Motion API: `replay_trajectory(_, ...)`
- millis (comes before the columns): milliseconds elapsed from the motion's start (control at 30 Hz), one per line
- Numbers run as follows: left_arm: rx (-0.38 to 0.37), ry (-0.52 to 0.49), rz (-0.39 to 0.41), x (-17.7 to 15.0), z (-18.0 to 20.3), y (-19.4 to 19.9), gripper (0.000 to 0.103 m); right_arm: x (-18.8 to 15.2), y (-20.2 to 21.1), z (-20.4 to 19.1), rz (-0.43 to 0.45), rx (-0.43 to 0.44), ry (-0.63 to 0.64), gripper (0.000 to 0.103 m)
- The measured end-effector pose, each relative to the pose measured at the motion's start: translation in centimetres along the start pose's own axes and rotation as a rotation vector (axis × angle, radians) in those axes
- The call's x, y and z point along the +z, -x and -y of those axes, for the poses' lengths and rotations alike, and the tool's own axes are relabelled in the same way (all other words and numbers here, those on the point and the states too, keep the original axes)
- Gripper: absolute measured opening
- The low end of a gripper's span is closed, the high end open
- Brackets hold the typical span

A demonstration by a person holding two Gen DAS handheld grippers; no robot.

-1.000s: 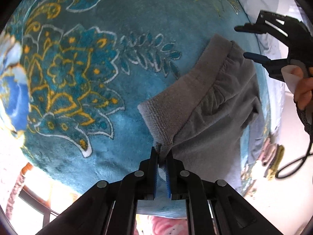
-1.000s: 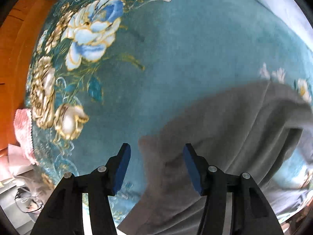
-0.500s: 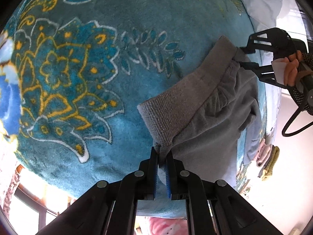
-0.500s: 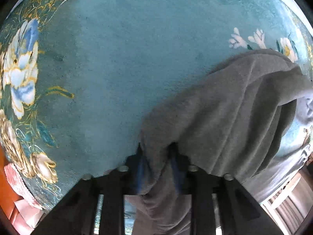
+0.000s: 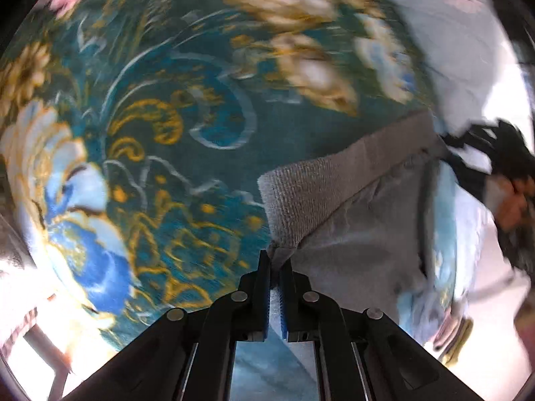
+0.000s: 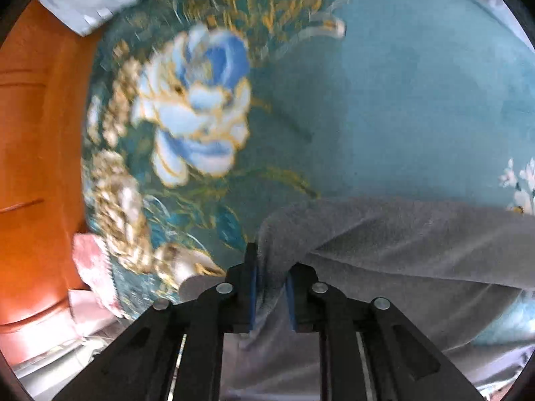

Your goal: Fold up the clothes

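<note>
Left hand-held gripper (image 5: 275,264) pinches the grey garment's (image 5: 351,220) ribbed waistband corner; right hand-held gripper (image 6: 271,267) clamps its other corner. The garment spreads toward 3 o'clock over the teal floral blanket (image 6: 384,100). No writing is legible.

Your left gripper (image 5: 275,269): black frame, blue pads, pinching plain grey trousers (image 5: 351,220) with a ribbed grey waistband. Beyond your jaws, the blanket (image 5: 187,153) is teal, printed with gold scrolls and blue-white flowers. Your right gripper (image 6: 271,277): same black and blue, same grey cloth. Left of those jaws, an orange wooden board (image 6: 40,153) and a pink cloth (image 6: 92,267).
</note>
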State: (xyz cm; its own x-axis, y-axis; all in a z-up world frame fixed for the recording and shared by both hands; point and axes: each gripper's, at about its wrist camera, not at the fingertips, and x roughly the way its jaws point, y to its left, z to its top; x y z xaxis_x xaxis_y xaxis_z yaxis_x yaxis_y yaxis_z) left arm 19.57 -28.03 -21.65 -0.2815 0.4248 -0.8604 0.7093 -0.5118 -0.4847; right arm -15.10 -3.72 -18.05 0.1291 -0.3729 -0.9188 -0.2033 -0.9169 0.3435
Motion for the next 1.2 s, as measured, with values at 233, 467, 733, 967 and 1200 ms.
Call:
replay_trajectory(233,0.033,0.033,-0.026,0.2,1.0,1.8,0.010,-1.6,7.3,2.5,0.121,0.057,0.011,0.041)
replay_trajectory(467,0.091,0.038,0.016,0.5,3.6,5.4,0.009,-7.6,20.3,15.8,0.338,0.074,-0.252,0.045)
replay_trajectory(733,0.098,-0.126,0.049,0.9,15.6,5.8,0.018,-25.0,29.6,38.3,0.574,0.119,-0.808,0.046)
replay_trajectory(967,0.127,-0.329,-0.052,-9.3,27.3,1.5,0.027,-35.0,26.7,50.7,0.566,0.219,-1.071,0.046)
replay_trajectory(1200,0.211,-0.481,-0.080,-19.5,35.4,-1.6,0.032,-31.7,23.1,58.0,0.492,0.331,-1.017,0.046)
